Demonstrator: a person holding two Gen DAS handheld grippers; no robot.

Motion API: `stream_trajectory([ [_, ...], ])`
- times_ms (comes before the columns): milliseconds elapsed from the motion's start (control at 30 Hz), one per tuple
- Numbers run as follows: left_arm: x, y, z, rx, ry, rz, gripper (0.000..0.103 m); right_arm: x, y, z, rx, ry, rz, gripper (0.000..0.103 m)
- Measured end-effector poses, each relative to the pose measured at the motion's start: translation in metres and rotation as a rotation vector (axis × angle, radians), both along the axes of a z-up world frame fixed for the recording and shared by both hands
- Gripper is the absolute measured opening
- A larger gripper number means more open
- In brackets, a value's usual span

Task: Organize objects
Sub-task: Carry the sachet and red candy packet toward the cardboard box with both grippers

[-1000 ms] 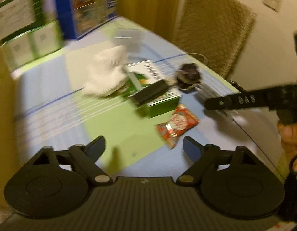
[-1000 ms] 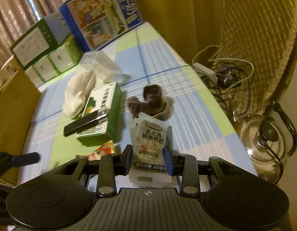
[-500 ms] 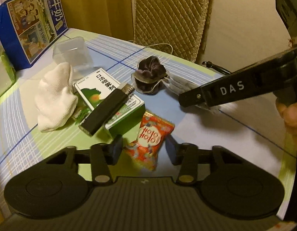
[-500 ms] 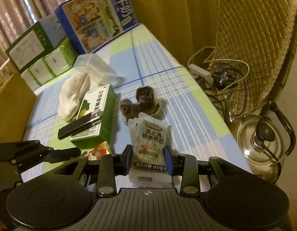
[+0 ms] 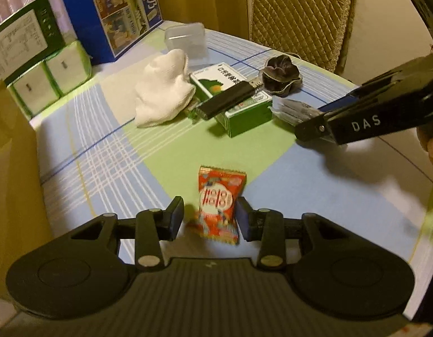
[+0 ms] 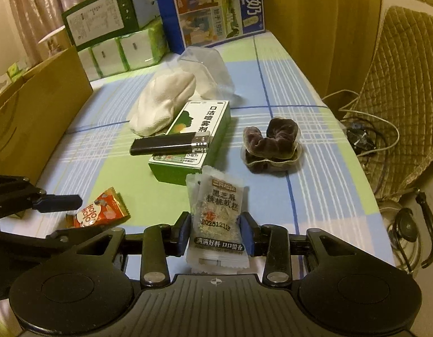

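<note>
Left gripper [image 5: 210, 216]: fingers set either side of one red snack packet [image 5: 219, 203]; right finger touches it, a gap shows at the left, so whether it is gripped cannot be told. Right gripper [image 6: 216, 231]: fingers clenched on one translucent white snack sachet [image 6: 217, 219], held upright above the worktop [image 6: 314, 168]. On the checked cloth: one green-and-white box [image 6: 198, 134] with one black lighter [image 6: 170, 144] lying across its top, one white cloth bundle [image 6: 163, 104] beside it, one dark scrunchie [image 6: 271, 146] to the right, one clear plastic container [image 6: 208, 70] behind
</note>
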State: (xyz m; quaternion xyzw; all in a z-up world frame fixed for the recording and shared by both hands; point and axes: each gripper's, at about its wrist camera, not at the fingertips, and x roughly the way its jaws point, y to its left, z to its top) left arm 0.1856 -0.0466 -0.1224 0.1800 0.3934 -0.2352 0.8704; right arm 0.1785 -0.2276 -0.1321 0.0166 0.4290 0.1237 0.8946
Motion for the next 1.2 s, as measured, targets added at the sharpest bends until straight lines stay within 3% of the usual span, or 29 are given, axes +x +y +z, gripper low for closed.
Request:
stream_trajectory([
  [300, 0.005, -0.006, -0.002, -0.003, 0.009, 0.014, 0.036, 0.003, 0.003, -0.004, -0.026, -0.003, 0.003, 0.043],
  [467, 0.004, -0.003, -0.003, -0.048, 0.03, 0.039, 0.026, 0.003, 0.006, -0.005, -0.046, -0.013, 0.006, 0.043],
  [600, 0.005, -0.004, -0.003, -0.067, 0.035, 0.052, 0.021, 0.002, 0.011, -0.006, -0.073, -0.023, 0.009, 0.035],
  [767, 0.001, 0.001, 0.0, -0.089, 0.052, 0.107, 0.021, 0.0, 0.008, -0.002, -0.043, -0.035, -0.019, 0.034],
  [1000, -0.025, 0.022, 0.029, -0.147, 0.075, 0.228, 0.021, -0.025, 0.011, 0.021, 0.007, -0.064, -0.035, 0.034],
  [1200, -0.052, 0.042, 0.064, -0.181, 0.046, 0.298, 0.021, -0.058, 0.029, 0.047, 0.028, -0.075, -0.003, 0.034],
])
